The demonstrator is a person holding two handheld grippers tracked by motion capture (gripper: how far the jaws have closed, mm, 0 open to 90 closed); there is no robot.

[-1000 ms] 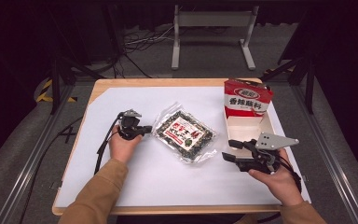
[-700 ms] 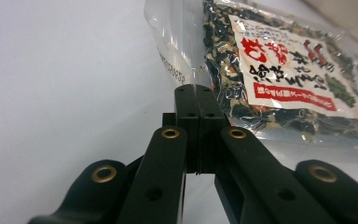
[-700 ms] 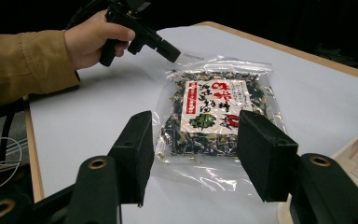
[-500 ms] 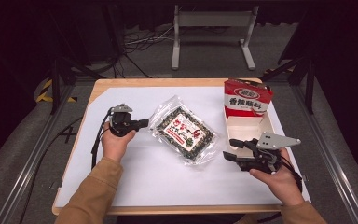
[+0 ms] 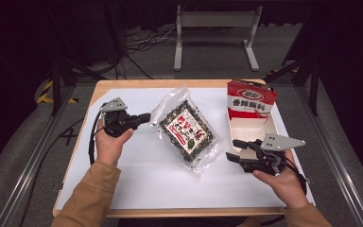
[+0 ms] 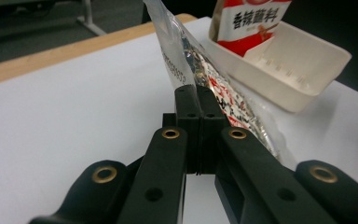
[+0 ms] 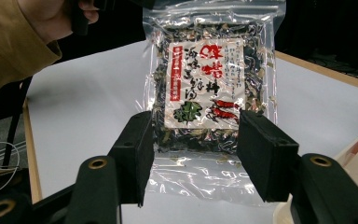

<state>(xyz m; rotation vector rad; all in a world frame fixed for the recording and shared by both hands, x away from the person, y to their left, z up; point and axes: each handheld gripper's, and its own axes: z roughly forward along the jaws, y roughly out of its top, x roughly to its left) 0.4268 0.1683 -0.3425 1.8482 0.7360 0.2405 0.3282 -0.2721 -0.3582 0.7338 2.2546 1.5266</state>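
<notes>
The left tongs (image 5: 144, 117), left of centre in the high view, are clamped on the edge of the clear seaweed packet (image 5: 187, 129), which tilts up off the white tabletop (image 5: 137, 179) mid-frame. The right tongs (image 5: 232, 150), lower right, stand open just beside the packet's lower corner, gripping nothing. Behind them sits a white tray (image 5: 269, 124) holding a red sachet (image 5: 250, 98).

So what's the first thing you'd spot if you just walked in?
The shiny clear packet of dark dried greens, mid-table, tipped up at one corner by the left gripper, shut on its edge. Then the red-and-white packet standing in the cream tray at the right, with the right gripper open beside it.
</notes>
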